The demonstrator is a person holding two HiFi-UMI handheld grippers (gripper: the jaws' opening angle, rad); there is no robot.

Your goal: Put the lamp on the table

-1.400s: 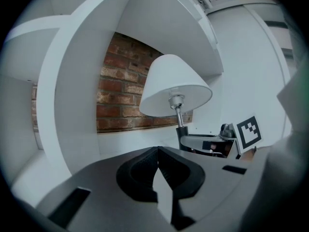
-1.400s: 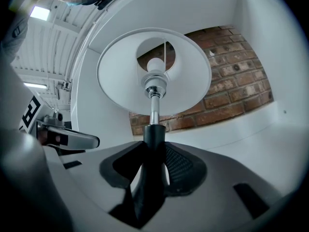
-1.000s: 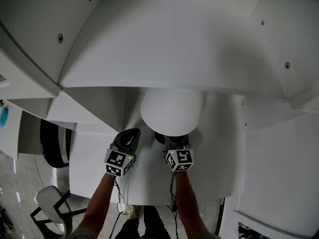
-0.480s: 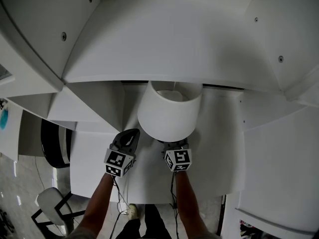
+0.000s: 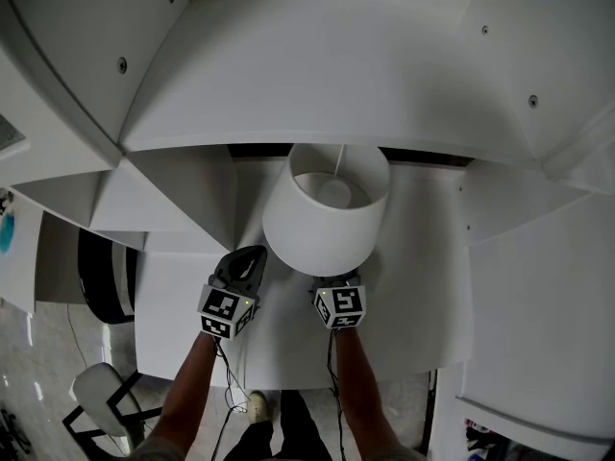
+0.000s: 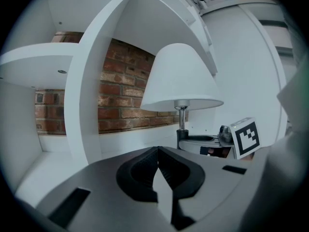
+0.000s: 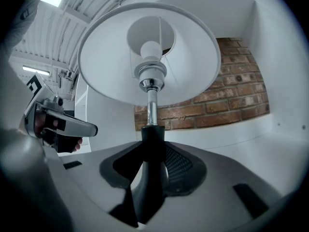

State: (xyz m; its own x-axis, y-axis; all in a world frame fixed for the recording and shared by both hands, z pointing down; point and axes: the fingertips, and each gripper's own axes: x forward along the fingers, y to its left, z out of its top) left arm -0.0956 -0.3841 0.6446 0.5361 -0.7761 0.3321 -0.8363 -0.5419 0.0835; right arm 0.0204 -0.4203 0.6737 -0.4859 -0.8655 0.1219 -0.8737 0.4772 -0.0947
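Observation:
The lamp (image 5: 322, 209) has a wide white shade, a chrome rod and a black foot. In the head view it hangs over the white table (image 5: 423, 296), just in front of the shelf unit (image 5: 317, 75). My right gripper (image 5: 333, 279) is shut on the lamp's black foot (image 7: 150, 144), and the shade (image 7: 149, 57) rises above the jaws. My left gripper (image 5: 242, 265) sits beside it to the left, shut with nothing in it (image 6: 158, 170). From the left gripper view the lamp (image 6: 181, 81) stands upright to the right.
White shelf boards overhang the table's far side, with a brick wall (image 6: 118, 95) behind them. A black round object (image 5: 104, 277) and a chair (image 5: 96, 392) lie off the table's left edge. White cabinet panels (image 5: 538, 305) flank the right.
The lamp has come out from under the shelf toward me, and the shade's open top now shows. The right gripper drew back slightly with it; the left gripper hardly moved.

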